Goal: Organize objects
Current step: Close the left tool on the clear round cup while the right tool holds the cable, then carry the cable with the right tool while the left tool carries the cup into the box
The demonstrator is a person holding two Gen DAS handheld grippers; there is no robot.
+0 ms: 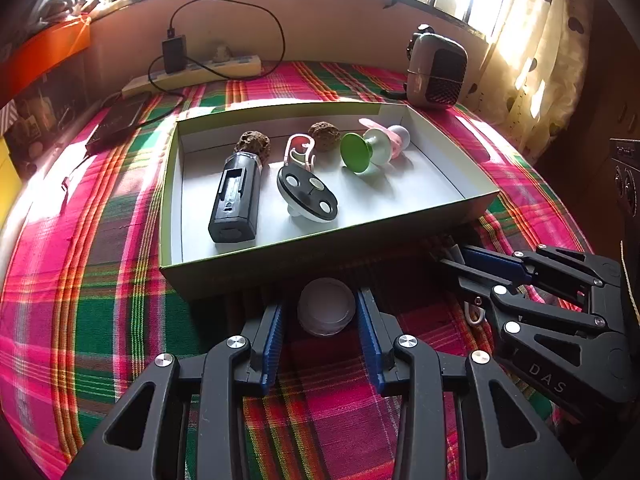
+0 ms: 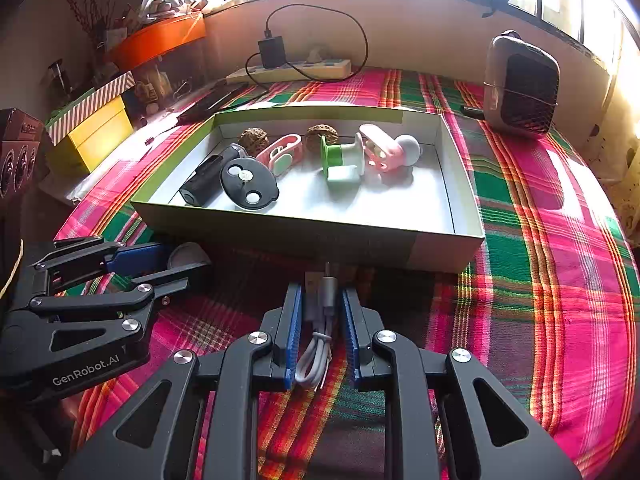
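Note:
A round translucent white lid [image 1: 326,306] lies on the plaid cloth just in front of the open cardboard box [image 1: 280,270]. My left gripper [image 1: 323,300] straddles the lid, its blue pads held wide against the lid's sides. In the right wrist view my right gripper [image 2: 321,292] is shut on a coiled white USB cable [image 2: 316,356], and the cable's silver plug [image 2: 328,292] pokes out past the fingertips toward the box wall [image 2: 304,240]. The left gripper [image 2: 180,260] shows there at the left, with the lid [image 2: 188,254] at its tips.
The box holds a black block [image 1: 236,200], a black spotted disc [image 1: 308,194], two walnuts [image 1: 253,145], a pink clip [image 1: 300,150], a green spool [image 1: 362,152] and a pink piece [image 1: 394,138]. Behind it are a small heater [image 1: 438,70], a power strip [image 1: 208,70] and yellow boxes [image 2: 96,132].

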